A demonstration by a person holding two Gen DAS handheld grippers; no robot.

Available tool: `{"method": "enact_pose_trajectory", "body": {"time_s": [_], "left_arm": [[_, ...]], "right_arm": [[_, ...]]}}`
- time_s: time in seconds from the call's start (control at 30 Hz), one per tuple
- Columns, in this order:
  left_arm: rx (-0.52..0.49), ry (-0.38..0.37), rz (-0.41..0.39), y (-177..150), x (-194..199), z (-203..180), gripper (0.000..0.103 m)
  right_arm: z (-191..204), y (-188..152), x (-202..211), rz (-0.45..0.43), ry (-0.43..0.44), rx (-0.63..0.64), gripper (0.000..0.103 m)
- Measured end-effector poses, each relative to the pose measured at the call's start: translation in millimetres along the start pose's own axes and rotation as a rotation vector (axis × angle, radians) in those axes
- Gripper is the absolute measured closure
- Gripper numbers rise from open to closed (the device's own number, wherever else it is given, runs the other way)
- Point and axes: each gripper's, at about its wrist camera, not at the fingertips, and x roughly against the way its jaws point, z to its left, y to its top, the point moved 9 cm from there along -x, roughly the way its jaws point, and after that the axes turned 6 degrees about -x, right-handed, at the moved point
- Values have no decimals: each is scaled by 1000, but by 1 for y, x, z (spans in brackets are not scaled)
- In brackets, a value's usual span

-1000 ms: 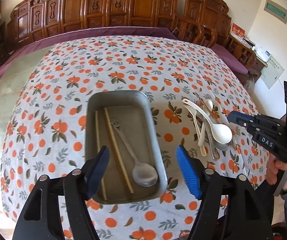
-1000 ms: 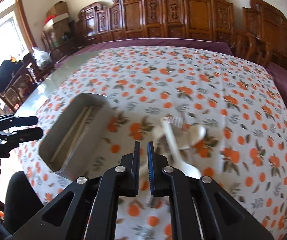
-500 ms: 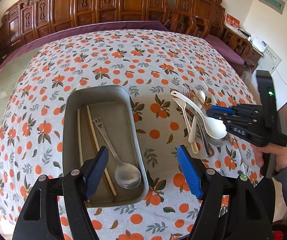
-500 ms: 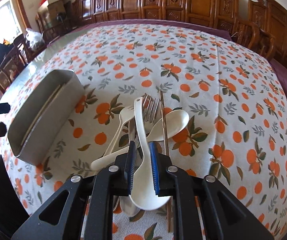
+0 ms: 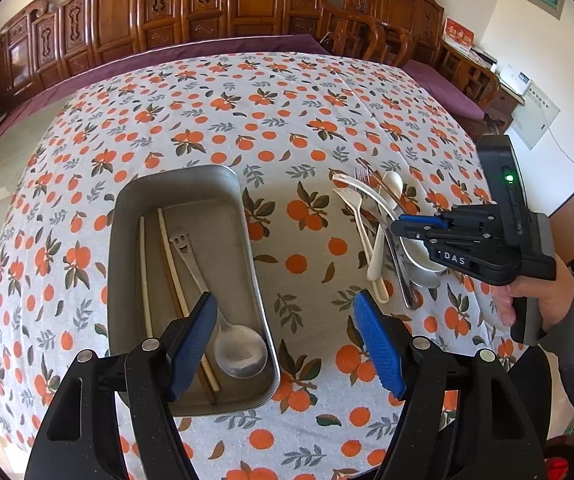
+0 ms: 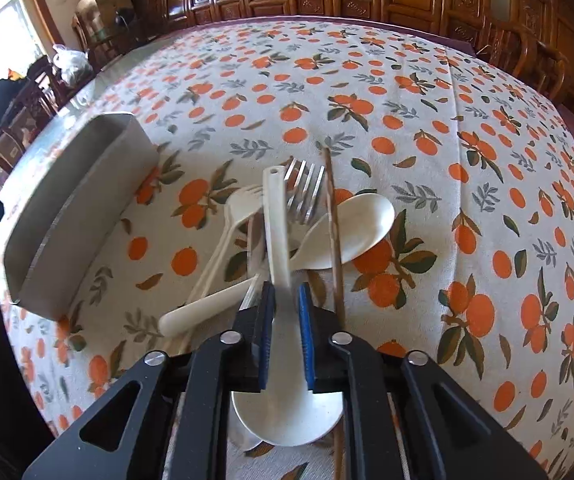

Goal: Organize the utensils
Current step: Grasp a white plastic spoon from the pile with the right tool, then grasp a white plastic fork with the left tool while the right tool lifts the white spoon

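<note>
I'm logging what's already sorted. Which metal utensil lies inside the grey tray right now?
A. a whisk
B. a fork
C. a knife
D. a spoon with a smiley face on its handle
D: in the left wrist view the metal spoon with the smiley handle lies in the grey tray beside chopsticks.

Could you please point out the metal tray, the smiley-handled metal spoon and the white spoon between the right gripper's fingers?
metal tray (image 5: pixel 243 216): left wrist view, right rim.
smiley-handled metal spoon (image 5: pixel 240 352): left wrist view, bowl.
white spoon (image 6: pixel 276 216): right wrist view, handle.
</note>
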Motion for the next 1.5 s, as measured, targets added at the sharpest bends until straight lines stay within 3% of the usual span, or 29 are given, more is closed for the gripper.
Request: {"method": "enact_pose_trajectory", "body": {"time_s": [0.43,0.8,0.93,1.17,1.5], "left_arm": [[-25,-12,23,10,-28,-25,35],[-37,-51,17,39,-65,-56,35],[-41,-66,27,49,-81,-67,41],[-27,-77,77,53,-112,-70,66],[23,-82,121,50,-135,-64,79]], "right_arm": [[-12,-9,53,-81,23,-54,92],[-36,-27,71,-103,19,-107,91],[-39,-34,73,-102,27,-123,91],[-39,-42,69,-95,35,-146,91],[-37,-49,67,-89,46,-156,91]]}}
